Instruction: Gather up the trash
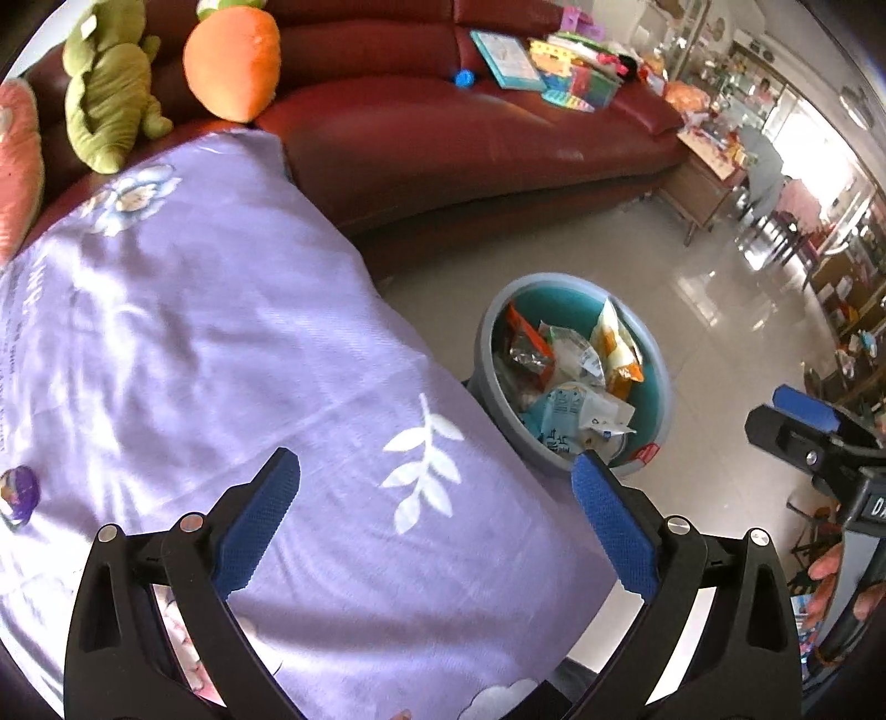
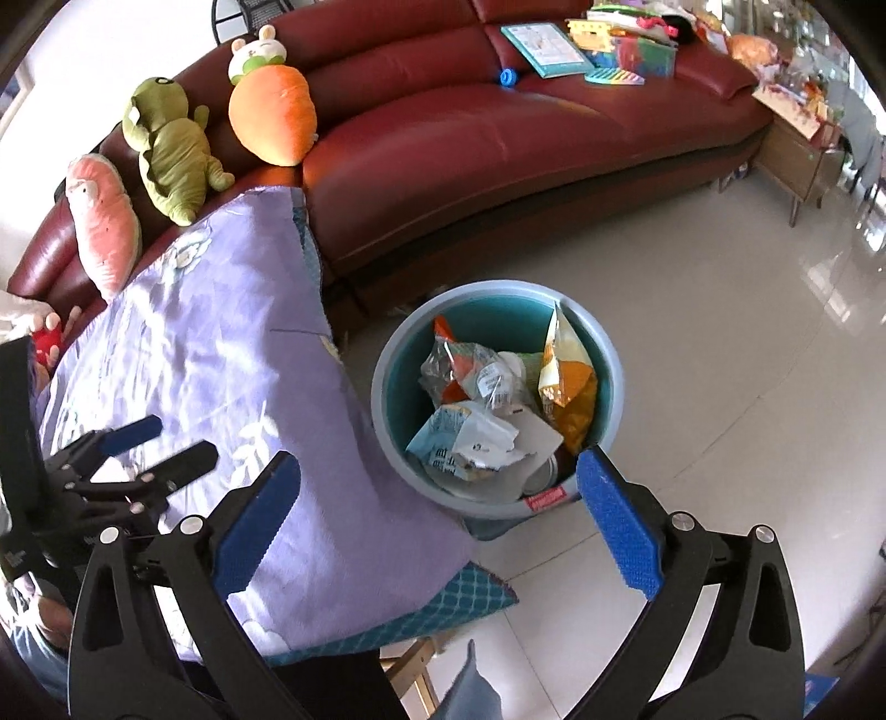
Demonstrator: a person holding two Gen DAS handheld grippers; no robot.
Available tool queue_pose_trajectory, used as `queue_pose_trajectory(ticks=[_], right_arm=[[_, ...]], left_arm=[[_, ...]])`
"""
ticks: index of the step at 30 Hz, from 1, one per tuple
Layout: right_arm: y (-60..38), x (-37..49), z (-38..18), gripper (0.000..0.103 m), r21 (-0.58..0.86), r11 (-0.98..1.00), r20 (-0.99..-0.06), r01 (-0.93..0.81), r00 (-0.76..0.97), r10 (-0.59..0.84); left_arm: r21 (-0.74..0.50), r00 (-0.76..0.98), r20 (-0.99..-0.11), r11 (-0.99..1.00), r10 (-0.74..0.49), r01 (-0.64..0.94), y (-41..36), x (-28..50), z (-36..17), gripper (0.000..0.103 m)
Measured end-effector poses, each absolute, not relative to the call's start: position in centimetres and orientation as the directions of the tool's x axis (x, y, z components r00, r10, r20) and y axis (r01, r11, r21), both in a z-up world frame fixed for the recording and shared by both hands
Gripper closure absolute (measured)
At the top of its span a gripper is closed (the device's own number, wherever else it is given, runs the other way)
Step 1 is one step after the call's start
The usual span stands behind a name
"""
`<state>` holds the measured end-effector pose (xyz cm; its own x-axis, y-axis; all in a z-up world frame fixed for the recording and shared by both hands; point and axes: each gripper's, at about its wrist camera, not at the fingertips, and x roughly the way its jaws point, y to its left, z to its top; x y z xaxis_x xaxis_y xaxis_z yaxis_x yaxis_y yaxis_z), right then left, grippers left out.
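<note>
Legible text: none.
Print on the blue wrapper point(image 2: 443, 437) and the bin's red label point(image 2: 545, 501) is too blurred to read.

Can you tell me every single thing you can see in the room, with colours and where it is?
bin: one, grey outside, teal inside, on the floor by the cloth
wrappers: several, orange, yellow, blue, clear, in the bin
cloth: one, purple with white leaves, beside the bin
sofa: one, dark red, behind
carrot plush: one, orange, on the sofa
green plush: one, on the sofa
pink plush: one, on the sofa
books and toys: a pile, many colours, far end of the sofa
left hand-held gripper: black, blue pads, open, empty
right hand-held gripper: same, open, empty
</note>
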<state>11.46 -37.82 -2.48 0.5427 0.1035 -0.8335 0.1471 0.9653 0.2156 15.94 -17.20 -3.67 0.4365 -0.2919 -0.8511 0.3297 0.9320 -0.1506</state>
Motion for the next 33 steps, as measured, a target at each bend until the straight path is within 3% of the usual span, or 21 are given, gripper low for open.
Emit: queue_pose_trajectory(ticks=[16,33], right_arm=[[-34.2,5.0,-0.7,0.007,0.214,0.967,-0.816,0.138,0.569,0.099],[-32.8,3.7,0.3,0.007,0.233,0.968,-0.788,0.093,0.601,0.132]], left_arm=[[-0.106,0.534,-0.806,0.950,-0.255,0.293,-13.6,9.6,0.0,0.004],[-0.089,0.570,-0.783,0.952,-0.249,0.293,-12.8,7.5,1.0,0.004]])
